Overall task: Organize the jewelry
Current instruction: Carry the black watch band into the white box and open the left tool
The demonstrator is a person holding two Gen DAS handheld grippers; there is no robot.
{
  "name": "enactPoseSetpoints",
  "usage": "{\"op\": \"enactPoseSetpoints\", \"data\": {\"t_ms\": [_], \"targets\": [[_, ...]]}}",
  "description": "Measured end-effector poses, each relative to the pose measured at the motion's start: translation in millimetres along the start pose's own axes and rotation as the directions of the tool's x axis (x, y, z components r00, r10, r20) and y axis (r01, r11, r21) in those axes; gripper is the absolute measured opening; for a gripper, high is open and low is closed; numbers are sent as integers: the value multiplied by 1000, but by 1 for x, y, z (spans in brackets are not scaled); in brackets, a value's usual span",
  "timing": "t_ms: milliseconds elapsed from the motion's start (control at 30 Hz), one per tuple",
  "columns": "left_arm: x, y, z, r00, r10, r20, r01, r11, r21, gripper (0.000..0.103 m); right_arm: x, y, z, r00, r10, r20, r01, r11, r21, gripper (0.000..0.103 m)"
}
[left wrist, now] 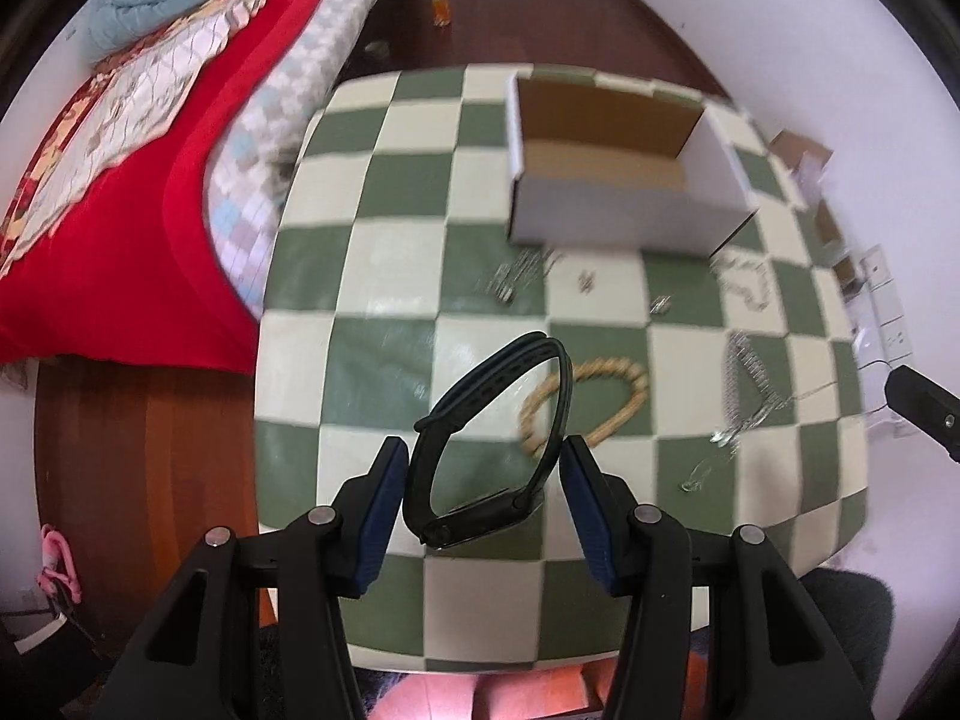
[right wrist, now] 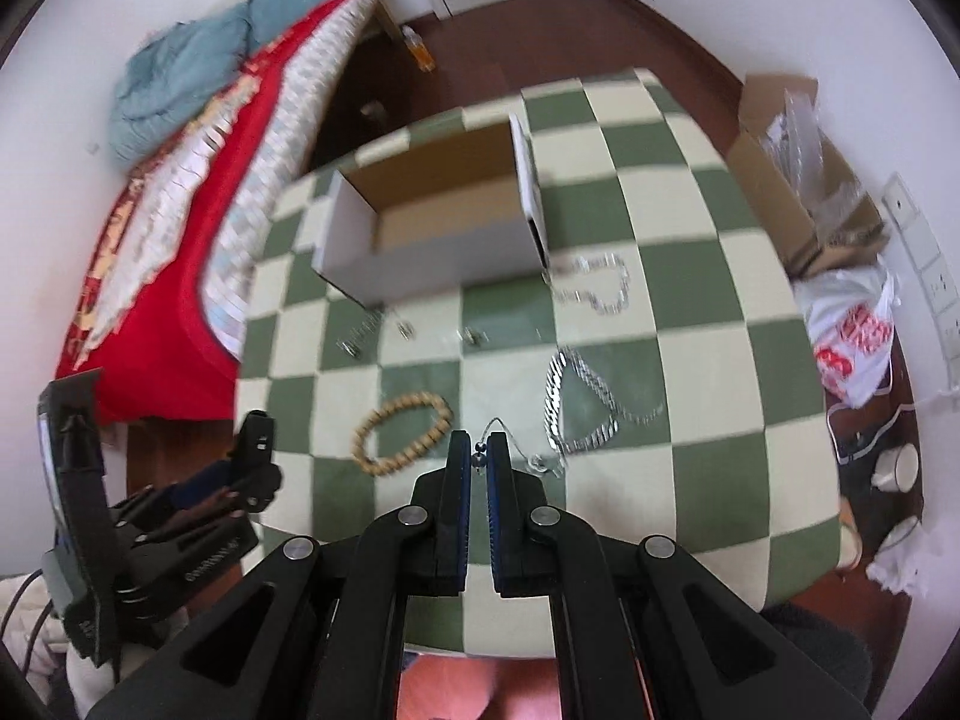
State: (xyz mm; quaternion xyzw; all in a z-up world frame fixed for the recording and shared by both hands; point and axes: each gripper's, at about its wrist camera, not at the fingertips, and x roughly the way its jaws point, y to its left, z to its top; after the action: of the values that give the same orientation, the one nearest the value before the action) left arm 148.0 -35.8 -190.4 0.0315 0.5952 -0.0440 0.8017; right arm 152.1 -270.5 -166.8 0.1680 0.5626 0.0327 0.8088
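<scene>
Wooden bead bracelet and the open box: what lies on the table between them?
In the right wrist view, small silver pieces lie between the wooden bead bracelet and the open box; too blurred to identify.

Your right hand-held gripper [right wrist: 479, 461] is pinched onto a thin silver chain [right wrist: 510, 438] above the checkered table [right wrist: 690, 360]. A wooden bead bracelet [right wrist: 401, 432] lies just left; the open box [right wrist: 444, 222] sits beyond.

One open box [right wrist: 432, 252], one bead bracelet [right wrist: 401, 432], one black watch [left wrist: 489, 450], two silver chains [right wrist: 594, 285].
</scene>
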Motion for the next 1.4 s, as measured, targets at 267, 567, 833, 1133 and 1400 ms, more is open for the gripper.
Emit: {"op": "enactPoseSetpoints", "data": {"t_ms": [267, 567, 833, 1133, 1400], "targets": [[-31, -12, 45, 998, 14, 66, -15, 1000, 14, 49, -48, 28, 44, 994, 39, 104, -33, 998, -60, 5], [-49, -14, 109, 997, -42, 58, 44, 998, -38, 49, -95, 53, 116, 973, 42, 226, -18, 994, -108, 5], [-31, -7, 175, 994, -105, 6, 105, 983, -153, 49, -103, 68, 190, 963, 52, 266, -23, 993, -112, 5], [38, -11, 212, 970, -199, -137, 161, 956, -244, 49, -12, 56, 217, 994, 10, 109, -1, 996, -85, 5], [93, -7, 230, 939, -241, -243, 164, 940, -299, 53, 88, 21, 213, 996, -28, -84, 27, 1000, -17, 5]]}}
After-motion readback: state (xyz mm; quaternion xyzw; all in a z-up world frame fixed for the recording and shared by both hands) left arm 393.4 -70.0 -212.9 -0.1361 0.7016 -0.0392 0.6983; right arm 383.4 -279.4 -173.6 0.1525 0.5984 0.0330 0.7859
